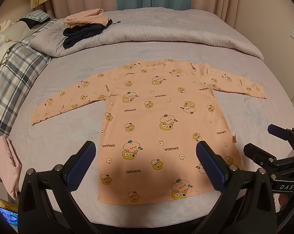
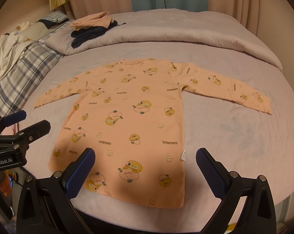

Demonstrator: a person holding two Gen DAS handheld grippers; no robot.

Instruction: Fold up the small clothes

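- A small peach long-sleeved shirt [image 1: 156, 117], printed with cartoon ducks and the word "GAGAGA", lay flat on the bed [image 1: 69, 136], hem toward the cameras and neckline farthest away.
- Both sleeves were spread out to the sides and the body looked smooth, which seemed a deliberate layout so that the first fold could be made cleanly; no fold had been made yet.
- The left hand-held gripper [image 1: 145, 163] hovered just above the hem with its blue-padded jaws spread wide, holding nothing.
- The right hand-held gripper [image 2: 146, 165] hovered near the shirt's right lower side, its jaws likewise wide apart and empty; a small white tag [image 2: 183, 155] showed on that side seam.
- The two tools sat side by side near the bed's front edge, probably poised to take hold of the shirt.
- Farther back, a folded peach garment [image 1: 86, 17] rested on top of dark clothes [image 1: 80, 34] on the grey duvet [image 1: 166, 29], likely a pile of finished pieces.
- A plaid blanket [image 1: 12, 78] lay along the left, with a pink cloth [image 1: 8, 163] at the near left edge.
- No containers were visible.
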